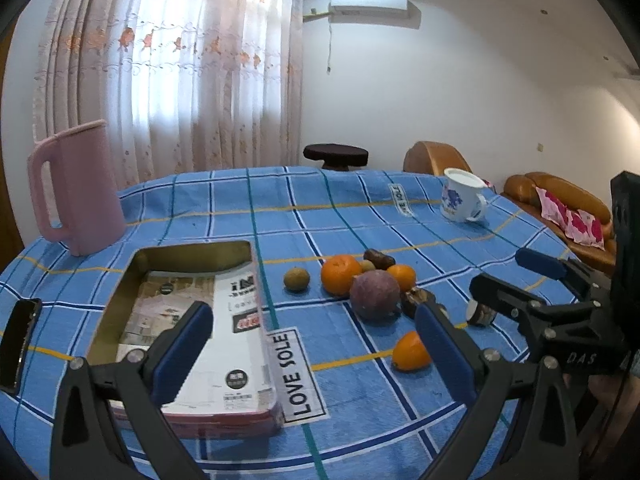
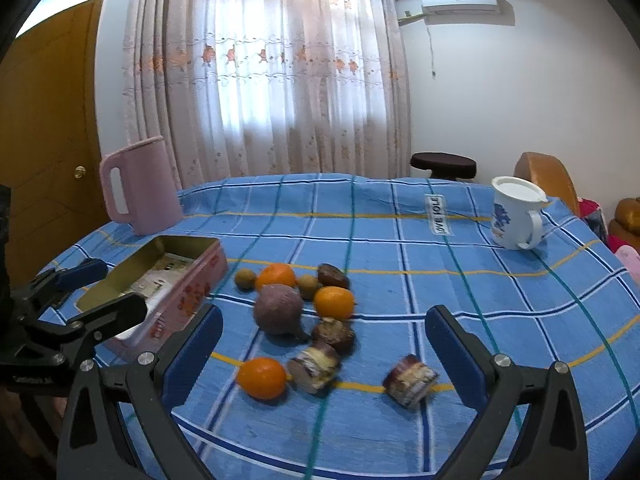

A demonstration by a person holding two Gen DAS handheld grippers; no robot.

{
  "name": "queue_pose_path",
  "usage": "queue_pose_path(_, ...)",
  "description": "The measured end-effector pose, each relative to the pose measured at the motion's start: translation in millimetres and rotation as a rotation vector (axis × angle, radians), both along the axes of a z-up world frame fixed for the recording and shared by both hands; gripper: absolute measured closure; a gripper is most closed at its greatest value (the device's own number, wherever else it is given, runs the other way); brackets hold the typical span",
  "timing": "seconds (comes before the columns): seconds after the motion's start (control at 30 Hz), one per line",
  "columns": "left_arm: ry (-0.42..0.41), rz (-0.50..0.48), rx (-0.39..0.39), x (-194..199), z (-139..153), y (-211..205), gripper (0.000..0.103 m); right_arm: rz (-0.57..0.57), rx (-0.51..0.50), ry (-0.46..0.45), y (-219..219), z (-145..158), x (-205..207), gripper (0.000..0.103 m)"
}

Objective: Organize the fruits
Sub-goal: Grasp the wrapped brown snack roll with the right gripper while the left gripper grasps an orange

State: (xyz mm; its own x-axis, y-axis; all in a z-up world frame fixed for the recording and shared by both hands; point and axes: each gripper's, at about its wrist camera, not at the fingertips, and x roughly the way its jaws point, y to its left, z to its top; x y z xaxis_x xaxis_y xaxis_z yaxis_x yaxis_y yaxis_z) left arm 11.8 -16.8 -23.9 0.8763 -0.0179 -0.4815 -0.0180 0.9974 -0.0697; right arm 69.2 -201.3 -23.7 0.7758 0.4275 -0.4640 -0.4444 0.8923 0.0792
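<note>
While both sets of fingers stand wide apart and hold nothing, the fruits lie loose on the blue checked cloth of the desk (image 2: pixel 520 320). The left gripper (image 1: pixel 316 344) hovers above the near end of the open tin box (image 1: pixel 192 320), its left finger (image 1: pixel 182 352) over the printed paper inside and its right finger (image 1: pixel 446 352) just beside a small orange (image 1: pixel 410 352). The right gripper (image 2: pixel 324 360) hangs over the near fruits, touching none. Between its fingers in the right wrist view lie another view of that orange (image 2: pixel 262 377) and two cut brown pieces (image 2: pixel 409 379). Farther back sits the cluster: a purple round fruit (image 2: pixel 279 314), two more oranges (image 2: pixel 334 302), small brownish-green fruits (image 2: pixel 245 279) and dark brown ones. The tin box stands left of the cluster, near it. A pink jug (image 2: pixel 140 184) and a white mug (image 2: pixel 516 212) stand well apart at the far side.
</note>
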Motion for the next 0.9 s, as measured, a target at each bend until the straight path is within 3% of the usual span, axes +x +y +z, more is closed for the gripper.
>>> queue_pose_path(0.37,0.056,-0.112,0.018,16.2,-24.7,-45.1,0.002,-0.106,-0.062,0.054,-41.6,-30.8,12.9,0.001)
queue_pose_path(0.47,0.091,-0.158,0.020,24.3,-33.4,-58.0,0.008,-0.099,-0.057,0.081,-43.4,-33.0,18.2,0.003)
queue_pose_path(0.53,0.125,-0.176,0.013,31.0,-39.5,-63.2,0.017,-0.092,-0.104,0.089,-36.9,-34.6,22.1,0.004)
queue_pose_path(0.6,0.158,-0.204,-0.008,35.9,-43.8,-65.1,0.020,-0.077,-0.116,0.114,-33.5,-38.1,27.5,0.021)
queue_pose_path(0.67,0.169,-0.208,-0.014,37.5,-46.0,-65.6,0.027,-0.062,-0.115,0.173,-33.3,-44.9,35.3,0.031)
queue_pose_path(0.77,0.207,-0.232,-0.023,44.2,-50.4,-67.5,0.034,-0.026,-0.118,0.223,-30.9,-50.2,41.3,0.032)
queue_pose_path(0.83,0.225,-0.243,-0.019,46.8,-52.6,-70.4,0.045,0.001,-0.135,0.245,-25.8,-53.4,42.1,0.037)
queue_pose_path(0.9,0.249,-0.264,-0.017,49.7,-55.6,-72.4,0.049,0.004,-0.139,0.262,-24.5,-55.7,44.0,0.048)
